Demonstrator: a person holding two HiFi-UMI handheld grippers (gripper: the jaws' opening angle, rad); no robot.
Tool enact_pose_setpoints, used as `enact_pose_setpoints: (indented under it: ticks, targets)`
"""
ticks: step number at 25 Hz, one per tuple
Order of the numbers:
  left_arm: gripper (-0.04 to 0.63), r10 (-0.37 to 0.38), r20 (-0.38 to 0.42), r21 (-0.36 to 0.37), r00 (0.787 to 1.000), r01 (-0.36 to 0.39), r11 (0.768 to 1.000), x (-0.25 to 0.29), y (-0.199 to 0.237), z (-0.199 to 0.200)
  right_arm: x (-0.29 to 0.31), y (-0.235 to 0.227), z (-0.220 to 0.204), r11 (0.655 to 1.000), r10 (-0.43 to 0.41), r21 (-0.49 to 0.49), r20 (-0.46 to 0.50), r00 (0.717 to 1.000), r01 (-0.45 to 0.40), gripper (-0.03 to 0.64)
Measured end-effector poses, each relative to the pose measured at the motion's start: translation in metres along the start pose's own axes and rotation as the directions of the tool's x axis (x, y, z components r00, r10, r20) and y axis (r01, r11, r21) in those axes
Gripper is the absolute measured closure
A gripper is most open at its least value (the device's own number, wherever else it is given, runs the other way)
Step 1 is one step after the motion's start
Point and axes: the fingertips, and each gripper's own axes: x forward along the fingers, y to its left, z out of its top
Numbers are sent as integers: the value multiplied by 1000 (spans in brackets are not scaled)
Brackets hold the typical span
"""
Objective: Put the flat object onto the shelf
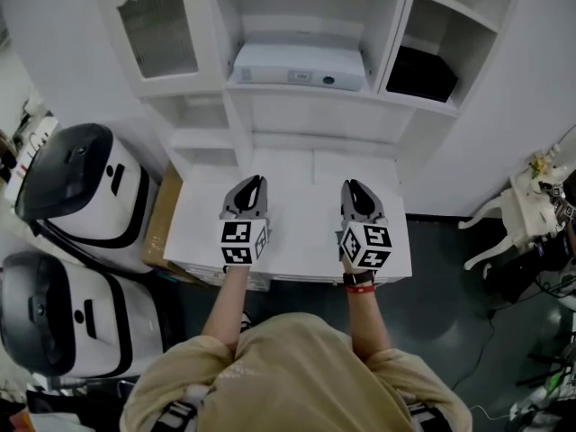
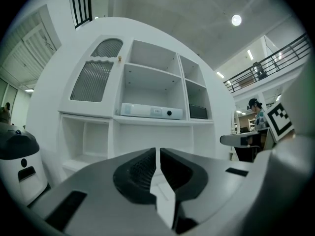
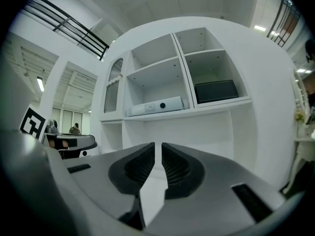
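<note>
A flat white box (image 1: 297,66) lies on the middle shelf of the white shelf unit (image 1: 315,120); it also shows as the white box (image 2: 151,111) in the left gripper view and the white box (image 3: 155,105) in the right gripper view. Both grippers hover over the white ledge (image 1: 297,237) in front of the unit. My left gripper (image 1: 256,180) is shut with nothing between its jaws, as the left gripper (image 2: 157,152) confirms. My right gripper (image 1: 353,185) is likewise shut and empty, seen as the right gripper (image 3: 157,146). Both point at the shelves.
A flat black object (image 1: 421,75) sits in the right compartment. A ribbed-glass cabinet door (image 1: 157,30) is upper left. Two white machines with black tops (image 1: 76,187) (image 1: 63,318) and a cardboard box (image 1: 162,223) stand left. A white ornate stand (image 1: 513,214) is right.
</note>
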Motion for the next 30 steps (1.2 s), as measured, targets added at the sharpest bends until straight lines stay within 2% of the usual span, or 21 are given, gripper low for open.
enact_pose_setpoints:
  ticks: [5, 12, 17, 20, 26, 28, 30]
  targets:
    - [574, -2, 12, -26, 1000, 3, 1000, -8, -9, -1, -5, -4, -1, 1000, 6, -10, -2, 1000, -6, 572]
    - [575, 17, 35, -73, 999, -14, 997, -14, -24, -9, -11, -14, -17, 999, 37, -15, -39, 999, -38, 574]
    - [575, 51, 34, -110, 998, -47, 993, -20, -34, -21, -16, -21, -34, 997, 72, 0, -66, 995, -72, 574]
    - [575, 87, 18, -100, 996, -85, 991, -24, -39, -33, -20, -23, -50, 995, 98, 16, -94, 991, -97, 574]
    - [575, 133, -96, -65, 986, -140, 988, -31, -50, -86, -27, -26, -102, 988, 151, 70, -169, 974, -141, 574]
    - [574, 129, -183, -44, 975, -140, 989, -33, -57, -122, -31, -30, -121, 985, 165, 81, -202, 965, -151, 574]
    - [574, 121, -290, -25, 950, -133, 991, -38, -66, -166, -37, -35, -142, 984, 175, 84, -239, 955, -159, 574]
